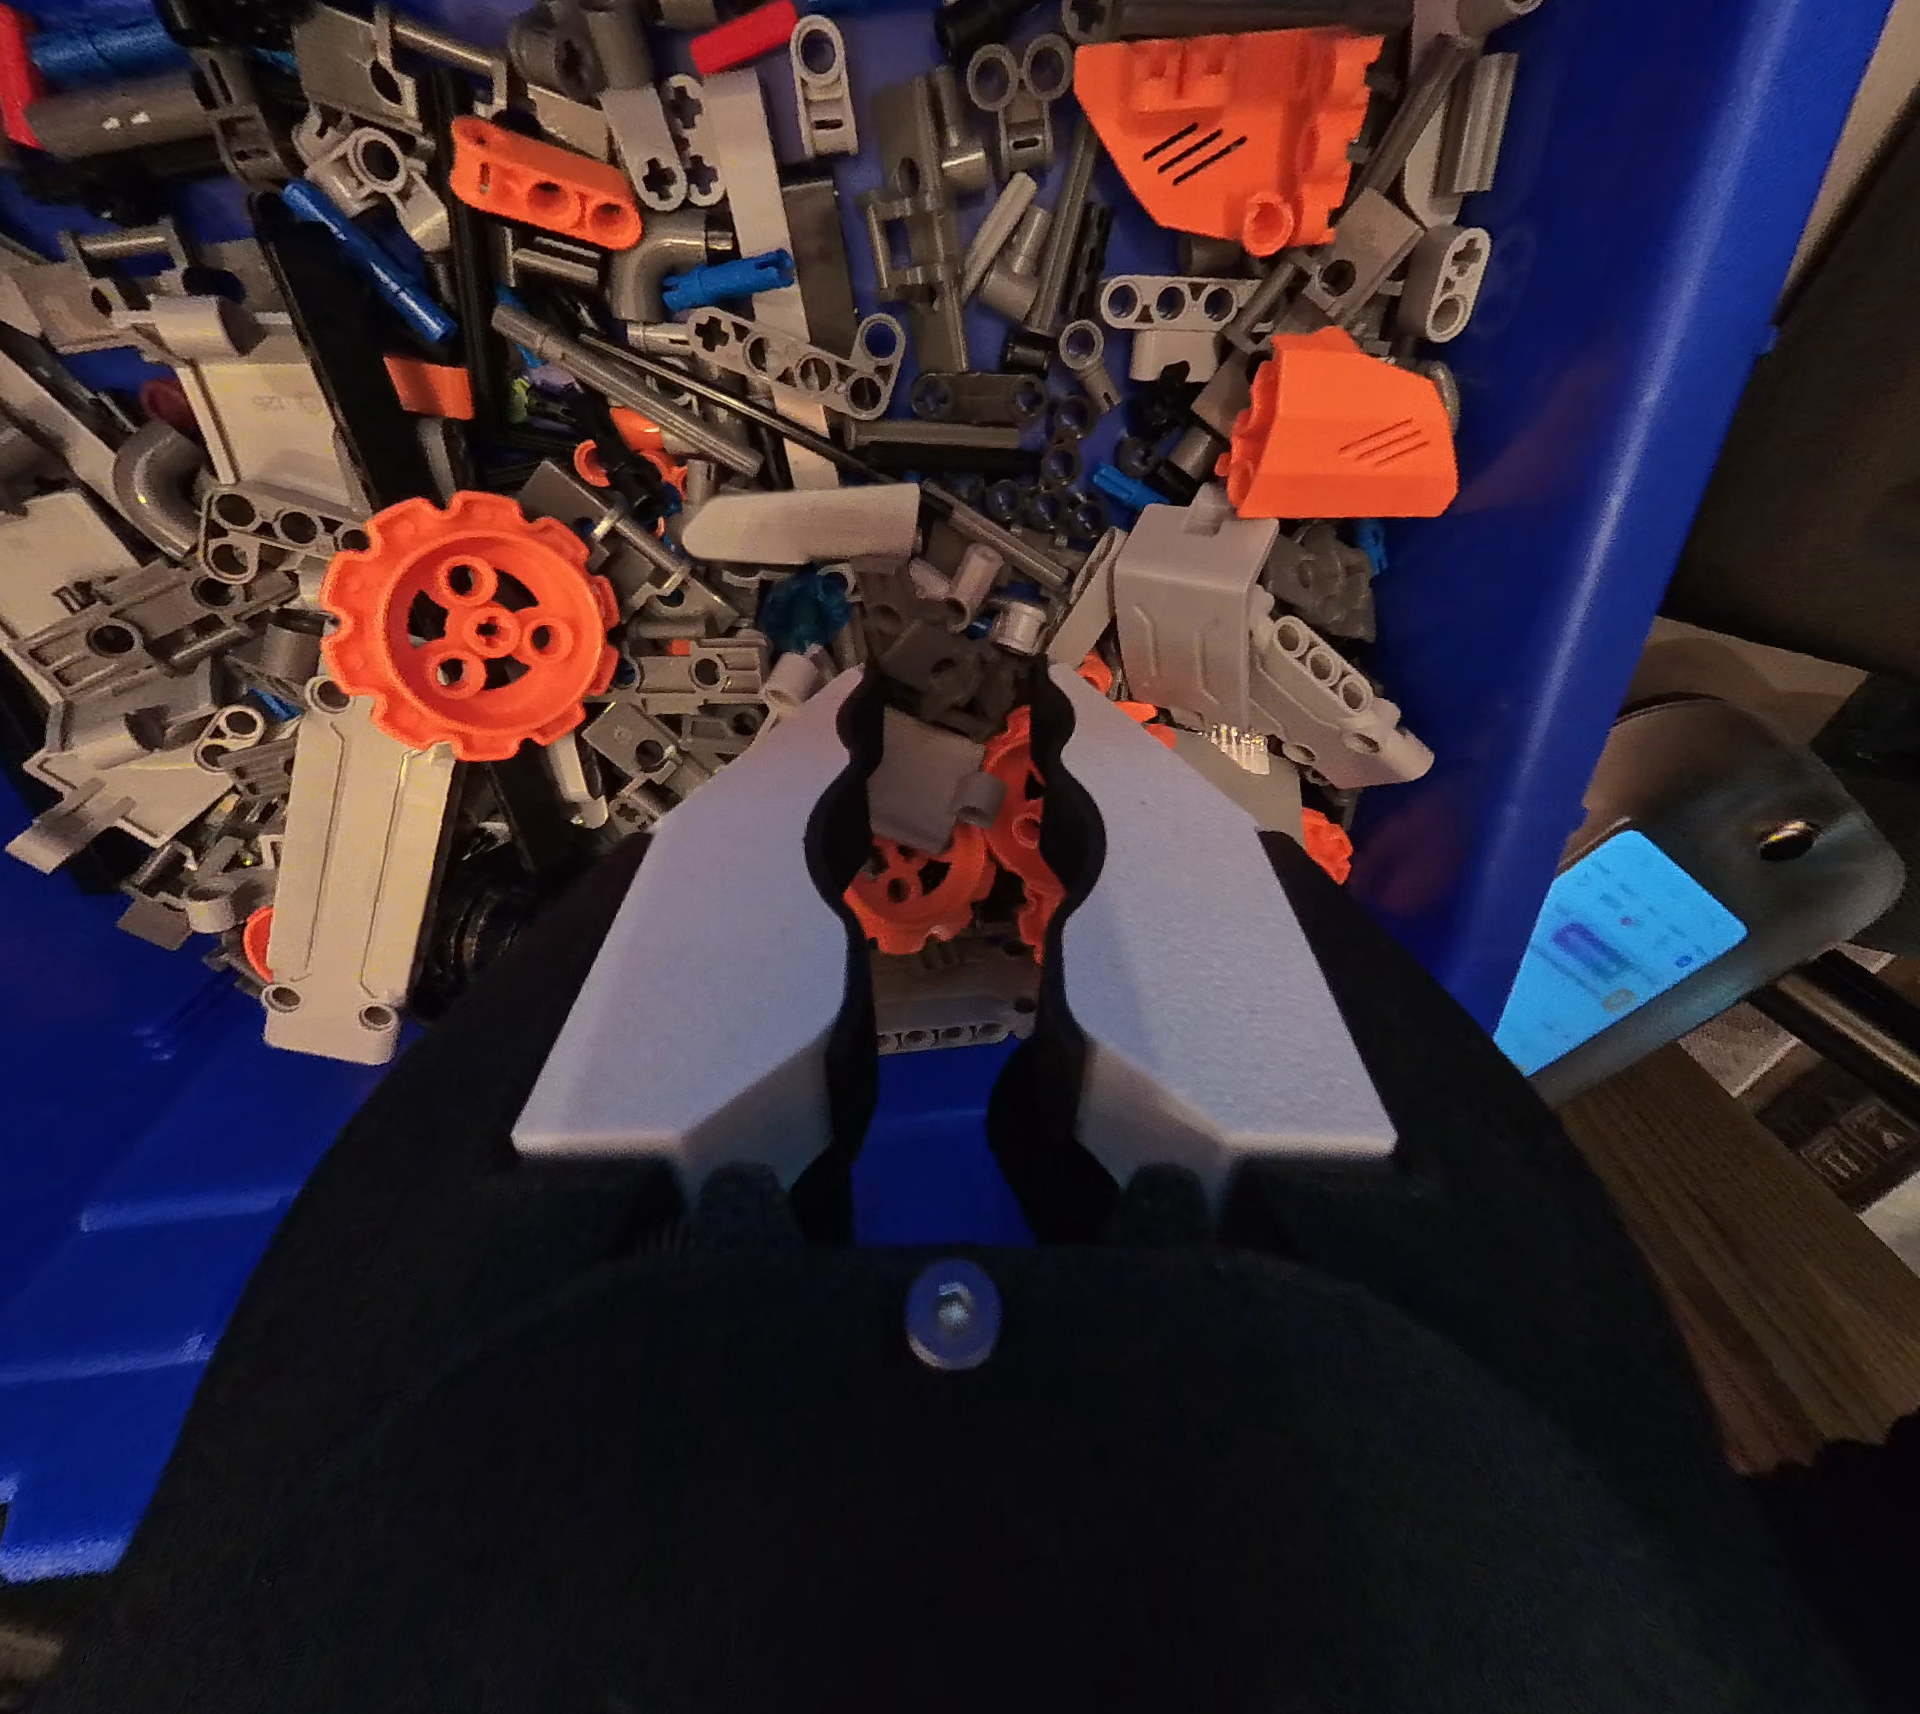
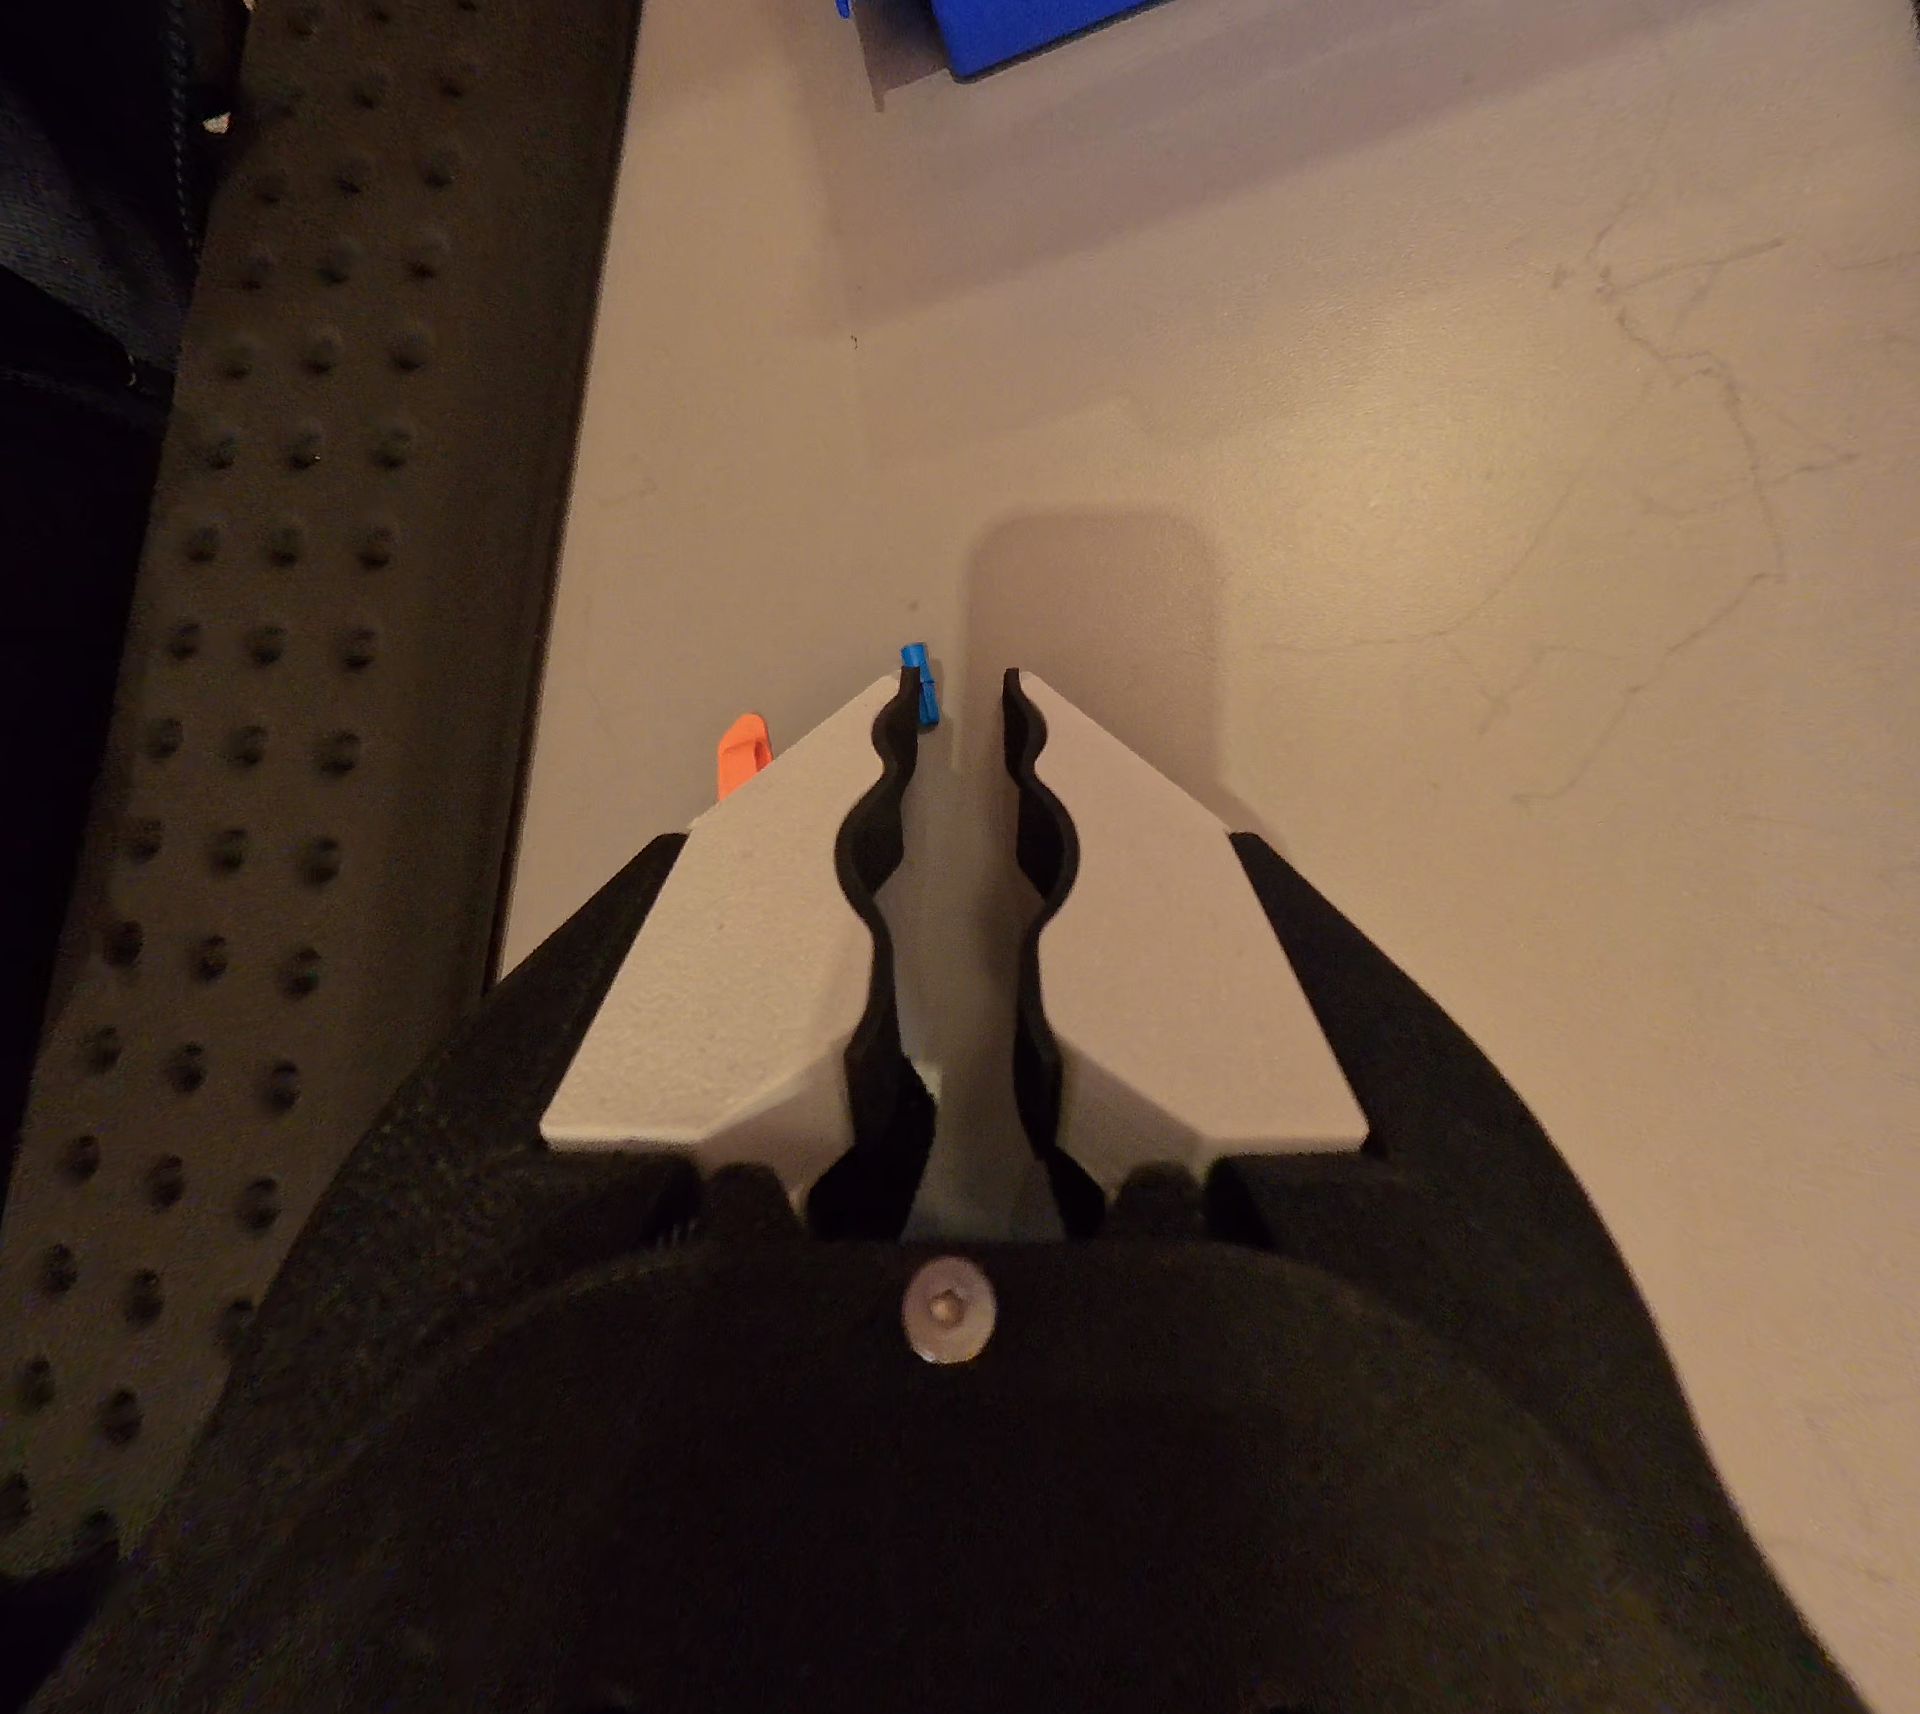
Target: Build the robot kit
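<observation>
While beside the right hand-held gripper [image 2: 961, 677], the blue pin [image 2: 921, 683] points away lengthwise.

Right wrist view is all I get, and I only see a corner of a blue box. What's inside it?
Observer: The bin holds a heap of building pieces, mostly grey, some orange and blue.
Operator: Where's the other gripper?
Observer: The left gripper is over that heap, open, holding nothing.
Operator: What's right under it?
Observer: A grey piece shows between its fingers, lying on an orange gear.
</observation>
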The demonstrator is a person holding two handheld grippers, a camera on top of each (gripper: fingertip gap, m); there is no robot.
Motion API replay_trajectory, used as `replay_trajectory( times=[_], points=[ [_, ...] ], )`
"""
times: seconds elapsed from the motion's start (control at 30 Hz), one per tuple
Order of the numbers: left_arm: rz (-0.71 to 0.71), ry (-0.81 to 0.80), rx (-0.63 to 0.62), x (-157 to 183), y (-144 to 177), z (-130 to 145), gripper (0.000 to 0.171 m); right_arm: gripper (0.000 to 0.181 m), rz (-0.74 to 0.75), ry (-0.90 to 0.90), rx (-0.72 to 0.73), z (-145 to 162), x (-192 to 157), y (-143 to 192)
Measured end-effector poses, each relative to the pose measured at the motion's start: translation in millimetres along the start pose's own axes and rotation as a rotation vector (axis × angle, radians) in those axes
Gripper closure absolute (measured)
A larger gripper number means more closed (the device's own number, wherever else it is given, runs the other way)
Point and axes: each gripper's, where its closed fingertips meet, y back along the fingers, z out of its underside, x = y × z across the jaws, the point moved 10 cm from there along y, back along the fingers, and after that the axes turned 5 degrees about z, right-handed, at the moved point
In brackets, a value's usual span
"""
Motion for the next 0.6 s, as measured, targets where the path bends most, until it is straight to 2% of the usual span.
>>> replay_trajectory(
  times=[0.17, 0.3, 0.33, 0.37, 0.43, 0.6],
  points=[
    [-0.052, 0.020, 0.021, -8, 8, -1, 0.145, 0.167, 0.000, 0.000, 0.000, 0, 0, 0],
    [-0.220, 0.101, 0.049, -28, 20, 0, 0.145, 0.168, 0.001, -0.001, 0.000, 0, 0, 0],
    [-0.252, 0.117, 0.060, -32, 23, 1, 0.139, 0.168, 0.002, -0.001, 0.001, 0, 0, 1],
    [-0.248, 0.119, 0.087, -31, 25, 0, 0.132, 0.168, 0.003, -0.001, 0.002, 0, 0, 1],
    [-0.225, 0.080, 0.136, -23, 30, -3, 0.133, 0.168, 0.004, 0.000, 0.003, 0, 0, 1],
    [-0.081, -0.126, 0.107, 16, 22, -12, 0.151, 0.167, 0.002, 0.000, 0.002, 0, 0, 1]
  ],
)
